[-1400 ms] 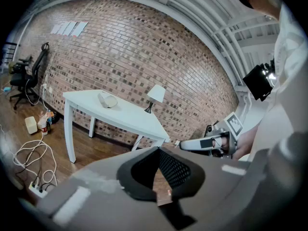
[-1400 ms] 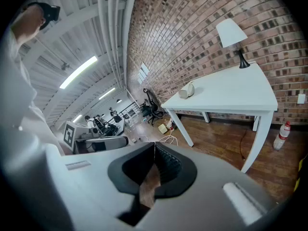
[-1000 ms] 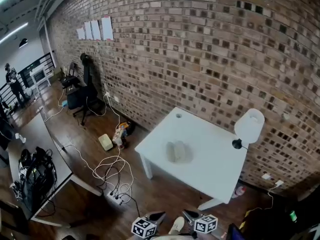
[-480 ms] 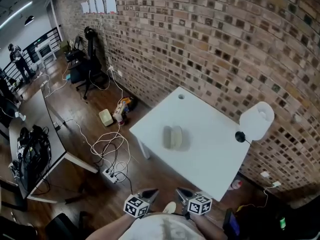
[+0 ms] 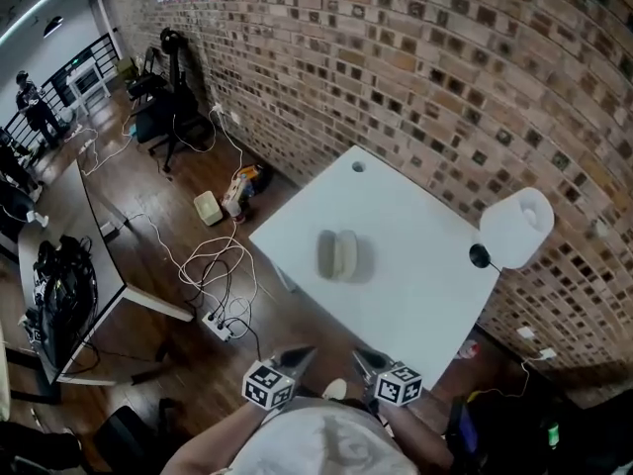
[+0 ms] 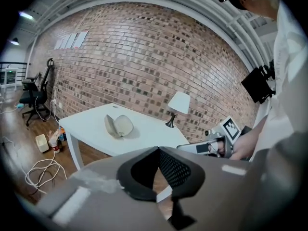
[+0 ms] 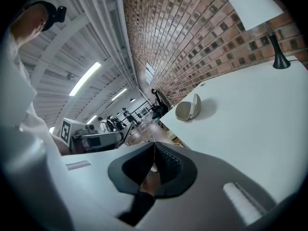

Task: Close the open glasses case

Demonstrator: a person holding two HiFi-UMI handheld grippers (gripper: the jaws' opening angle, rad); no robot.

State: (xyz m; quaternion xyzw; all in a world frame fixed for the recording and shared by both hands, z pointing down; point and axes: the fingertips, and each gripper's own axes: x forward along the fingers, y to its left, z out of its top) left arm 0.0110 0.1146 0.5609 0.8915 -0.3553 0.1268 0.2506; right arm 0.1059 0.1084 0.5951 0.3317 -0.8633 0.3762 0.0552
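At the far left, a dark desk (image 5: 59, 305) piled with black gear is cut off by the picture's edge. Tiny people stand by a railing there, too far away to make out. White cables (image 5: 213, 275) curl on the wood floor between that desk and the white counter (image 5: 425, 285).

The glasses case (image 5: 338, 254) lies open near the middle of the counter. Its two shell halves are joined along one side. What is inside cannot be seen.

At the counter's right edge, by the brick wall, stands a lamp (image 5: 516, 228). From above, its white shade hides most of its stem.

Near the bottom, the left claw (image 5: 303, 354) and the right claw (image 5: 362, 356) point toward the counter. Both stop short of its near edge and are well apart from the case. Each claw is pressed together with nothing in it. The person's arms are cut off at the bottom edge.
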